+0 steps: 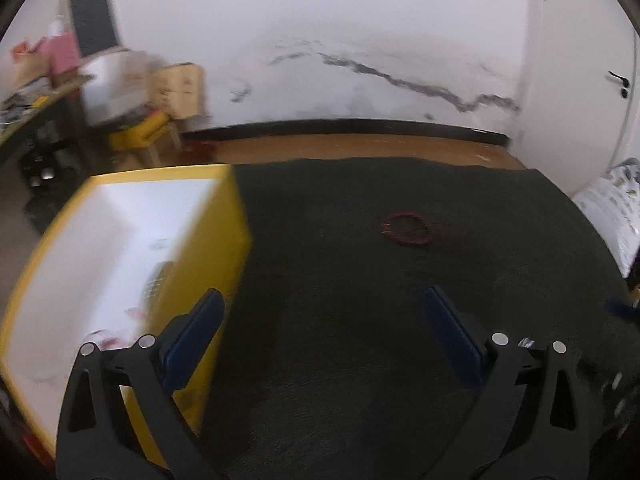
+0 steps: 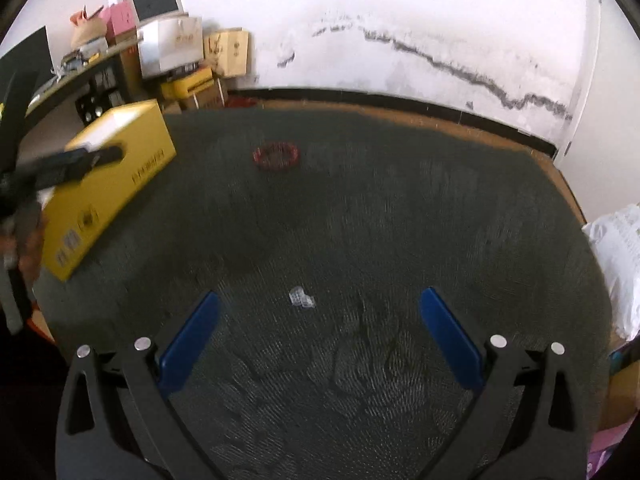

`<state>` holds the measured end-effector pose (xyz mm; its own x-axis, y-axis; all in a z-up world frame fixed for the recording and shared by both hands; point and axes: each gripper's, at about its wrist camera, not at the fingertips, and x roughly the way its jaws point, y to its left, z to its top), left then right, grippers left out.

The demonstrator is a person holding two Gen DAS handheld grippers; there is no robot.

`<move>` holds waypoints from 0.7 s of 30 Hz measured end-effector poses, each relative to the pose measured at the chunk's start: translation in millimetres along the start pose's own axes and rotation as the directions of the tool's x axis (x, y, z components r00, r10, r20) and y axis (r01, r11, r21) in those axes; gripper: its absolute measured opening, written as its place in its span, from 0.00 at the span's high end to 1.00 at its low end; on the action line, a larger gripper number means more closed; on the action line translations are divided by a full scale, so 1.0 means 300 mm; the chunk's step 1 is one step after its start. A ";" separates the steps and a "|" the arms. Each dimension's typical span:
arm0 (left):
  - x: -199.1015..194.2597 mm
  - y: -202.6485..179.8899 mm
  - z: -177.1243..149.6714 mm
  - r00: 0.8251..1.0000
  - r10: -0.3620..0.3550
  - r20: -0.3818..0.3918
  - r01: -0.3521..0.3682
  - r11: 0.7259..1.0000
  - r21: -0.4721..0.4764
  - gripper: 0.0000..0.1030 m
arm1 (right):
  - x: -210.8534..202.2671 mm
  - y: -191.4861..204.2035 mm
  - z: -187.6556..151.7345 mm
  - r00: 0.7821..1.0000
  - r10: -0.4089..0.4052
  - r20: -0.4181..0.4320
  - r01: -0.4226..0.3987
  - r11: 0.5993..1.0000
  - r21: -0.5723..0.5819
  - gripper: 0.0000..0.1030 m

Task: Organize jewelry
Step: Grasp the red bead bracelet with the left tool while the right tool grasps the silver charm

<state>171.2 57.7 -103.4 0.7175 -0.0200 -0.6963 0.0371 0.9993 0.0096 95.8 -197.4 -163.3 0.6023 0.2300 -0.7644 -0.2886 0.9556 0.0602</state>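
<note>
A dark red beaded bracelet (image 1: 407, 229) lies on the dark cloth (image 1: 360, 360); it also shows in the right wrist view (image 2: 276, 156). A small clear crystal piece (image 2: 301, 297) lies on the cloth between and just ahead of my right gripper's fingers. A yellow box (image 1: 224, 264) with a white inside holding small blurred items stands at the left; it also shows in the right wrist view (image 2: 116, 184). My left gripper (image 1: 324, 300) is open and empty beside the box's right wall. My right gripper (image 2: 320, 300) is open and empty. The left gripper (image 2: 52, 172) shows over the box.
The cloth covers a wooden table (image 2: 460, 120) that stands against a stained white wall (image 2: 400, 40). Cardboard boxes and bags (image 2: 192, 56) and a cluttered shelf are at the back left. A white patterned bag (image 2: 620, 264) lies at the table's right edge.
</note>
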 end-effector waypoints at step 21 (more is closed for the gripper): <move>0.589 -0.308 0.082 0.981 -0.068 -0.180 0.090 0.989 0.118 0.05 | 0.248 0.009 -0.003 0.992 0.098 -0.080 -0.113 0.970 -0.213 0.20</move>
<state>311.7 -39.0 -209.6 0.5765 -0.0816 -0.8130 0.1837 0.9825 0.0316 139.3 -177.8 -220.6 0.5095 0.3071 -0.8038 -0.5067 0.8621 0.0082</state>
